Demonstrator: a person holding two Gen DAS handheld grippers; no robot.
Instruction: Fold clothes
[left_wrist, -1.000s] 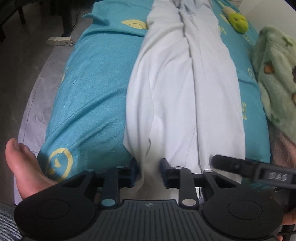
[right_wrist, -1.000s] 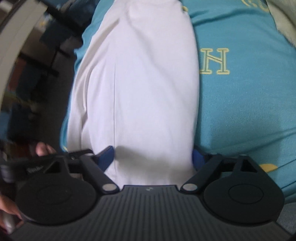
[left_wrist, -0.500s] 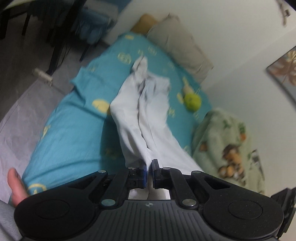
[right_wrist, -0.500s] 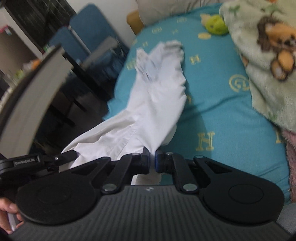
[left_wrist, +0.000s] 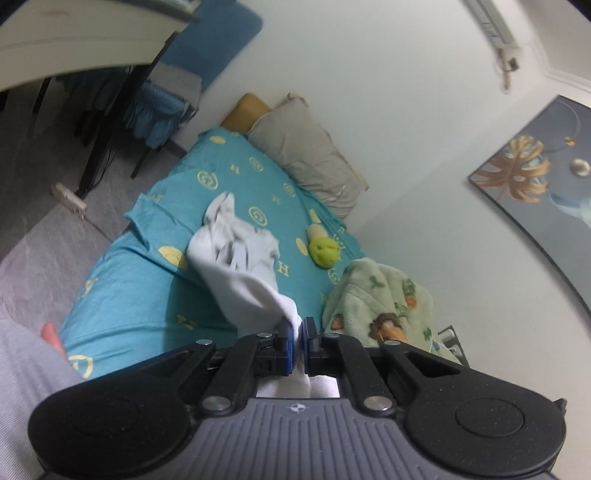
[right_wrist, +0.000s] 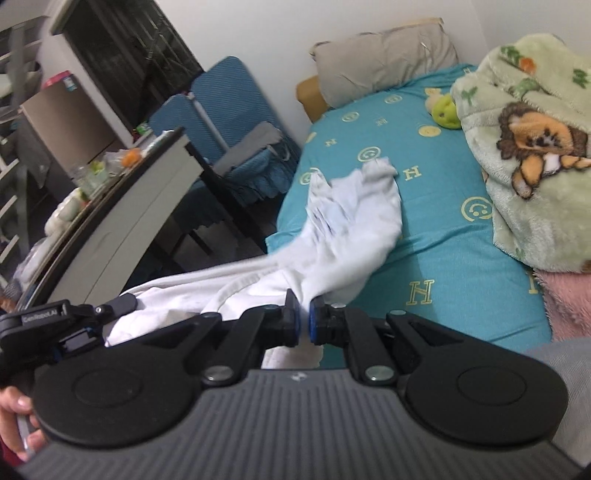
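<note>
A white garment (left_wrist: 240, 273) stretches from my grippers down onto the teal bedsheet (left_wrist: 129, 295). Its far end lies bunched on the bed; the near end hangs lifted. My left gripper (left_wrist: 298, 332) is shut on the garment's near edge. My right gripper (right_wrist: 303, 321) is shut on the same garment (right_wrist: 351, 229), beside it. In the right wrist view the left gripper (right_wrist: 122, 306) shows at the left, with cloth spanning between the two.
A green lion blanket (right_wrist: 535, 155) and pink cloth (right_wrist: 569, 299) lie on the bed's right side. A green plush toy (left_wrist: 323, 251) and grey pillow (left_wrist: 306, 158) are at the head. A desk (right_wrist: 110, 221) and blue chair (right_wrist: 236, 122) stand left of the bed.
Both grippers closed on the garment's near edge and lifted it up and back. The garment left its flat lie and now hangs from the grippers, far end dragging.
</note>
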